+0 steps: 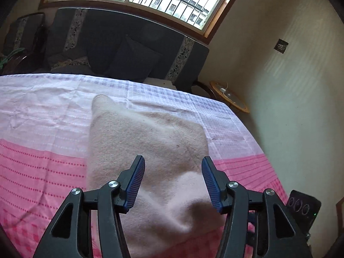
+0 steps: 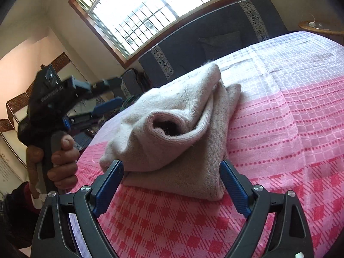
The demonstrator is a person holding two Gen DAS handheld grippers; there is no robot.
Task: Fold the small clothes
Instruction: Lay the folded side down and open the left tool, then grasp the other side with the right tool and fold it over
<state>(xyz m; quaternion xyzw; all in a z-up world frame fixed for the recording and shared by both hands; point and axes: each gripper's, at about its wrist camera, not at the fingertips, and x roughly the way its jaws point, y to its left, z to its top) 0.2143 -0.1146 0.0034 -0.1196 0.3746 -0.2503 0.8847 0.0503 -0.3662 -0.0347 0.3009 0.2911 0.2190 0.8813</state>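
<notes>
Sweater [image 2: 182,129] folded; sleeve opening interior dark, unreadable.

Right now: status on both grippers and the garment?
Left gripper open, over garment. Right gripper open, at its near edge. Beige knit garment folded, bunched, on pink tablecloth. Nothing in the way.

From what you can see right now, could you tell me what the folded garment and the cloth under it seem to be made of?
The folded garment looks like a soft knit, perhaps wool or a blend: pale beige, matte and fuzzy, with fine ribbing along its edge and a rolled cuff opening. The pink-and-white cloth under it appears to be a thin woven fabric, possibly cotton, with a checked and dotted pattern and light creases.
</notes>
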